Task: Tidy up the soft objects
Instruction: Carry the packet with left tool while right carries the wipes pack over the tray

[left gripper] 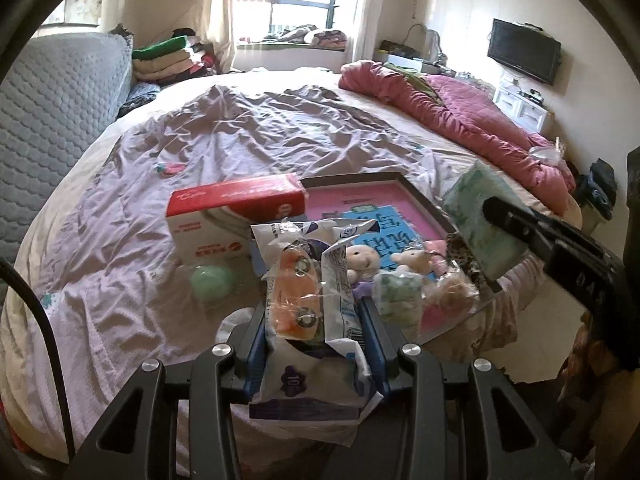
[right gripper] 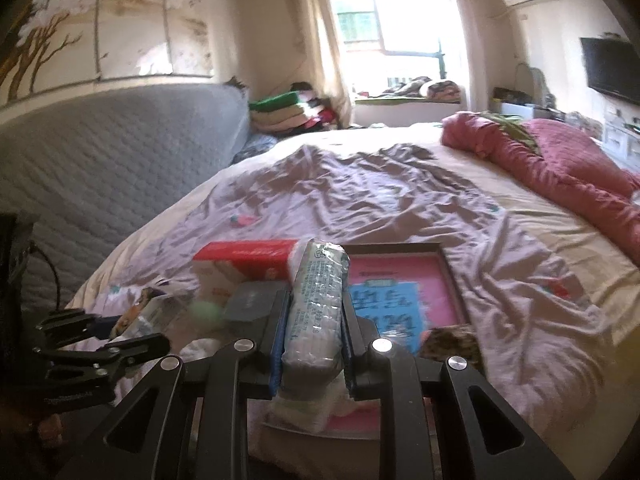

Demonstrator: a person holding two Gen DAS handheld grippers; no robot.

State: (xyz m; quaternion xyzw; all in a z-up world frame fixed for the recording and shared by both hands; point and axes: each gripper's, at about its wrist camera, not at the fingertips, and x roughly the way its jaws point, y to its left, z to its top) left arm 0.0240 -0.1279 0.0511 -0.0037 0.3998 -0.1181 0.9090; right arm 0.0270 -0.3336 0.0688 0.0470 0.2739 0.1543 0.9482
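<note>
I am working two claws over a wide bed [left gripper: 248, 128] covered by a rumpled lilac sheet. A dark-framed pink tray [left gripper: 404, 196] lies near the bed's close edge, and I place everything else from it.

My left claw [left gripper: 318, 320] is pinching a crinkled white snack bag [left gripper: 340, 280] with purple print; an orange packet shows through its clear front. Both blue pads press the bag's sides, and the bag is lifted just in front of the tray's near left corner.

My right claw [right gripper: 312, 344] is pinching a pale green tissue pack [right gripper: 318, 292], held upright between its pads, above the tray's near edge. In the left view the same pack [left gripper: 484, 224] sits at the tray's right side, with the claw's black finger across it.

Inside the tray, along its near edge, lie two small cream plush toys [left gripper: 362, 258], a wrapped green bundle [left gripper: 398, 294] and a wrapped brown toy [left gripper: 450, 292], all close together. A leopard-print cloth [left gripper: 460, 252] touches the tray's near right part.

A red and white box [left gripper: 236, 216] stands against the tray's left side. A green ball [left gripper: 212, 280] rests on the sheet just in front of that box.

A bunched pink quilt [left gripper: 472, 120] lies well beyond the tray, to the right. A grey padded headboard [left gripper: 60, 120] stands far left of it.
</note>
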